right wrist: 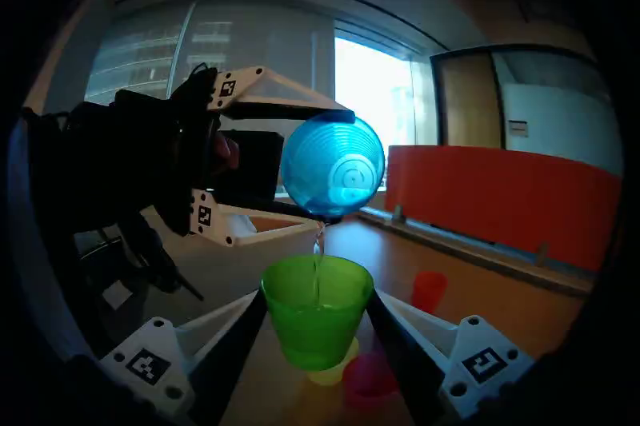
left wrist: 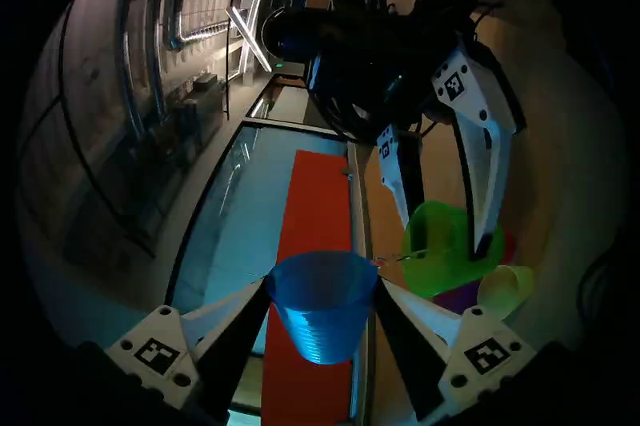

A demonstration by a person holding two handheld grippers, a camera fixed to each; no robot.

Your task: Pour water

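The pour looks to be under way. In the right gripper view a thin stream of water (right wrist: 317, 262) falls from the lip of the blue cup (right wrist: 332, 164) into the green cup (right wrist: 316, 322) just below it. To do this step well, the blue cup's lip should sit right above the middle of the green cup's mouth. The tilt should grow slowly, so the stream runs thin and does not creep down the blue cup's outer wall. The green cup should be held level and not lifted into the blue one. How full the green cup is cannot be read clearly, so I would watch the level and tip back early.

The left tool (left wrist: 322, 292) is closed partway on the blue cup, one finger pressing each side of its wall. It holds the cup tipped over, with its base facing the right gripper's camera. The right tool (right wrist: 316, 298) grips the green cup the same way, fingers on both sides, with the cup upright and lifted above the desk (right wrist: 496, 298). Beneath it on the desk are a yellow cup (right wrist: 332, 374) and a pink cup (right wrist: 370, 378), with a red cup (right wrist: 429, 290) farther off. A spill would likely land among them.
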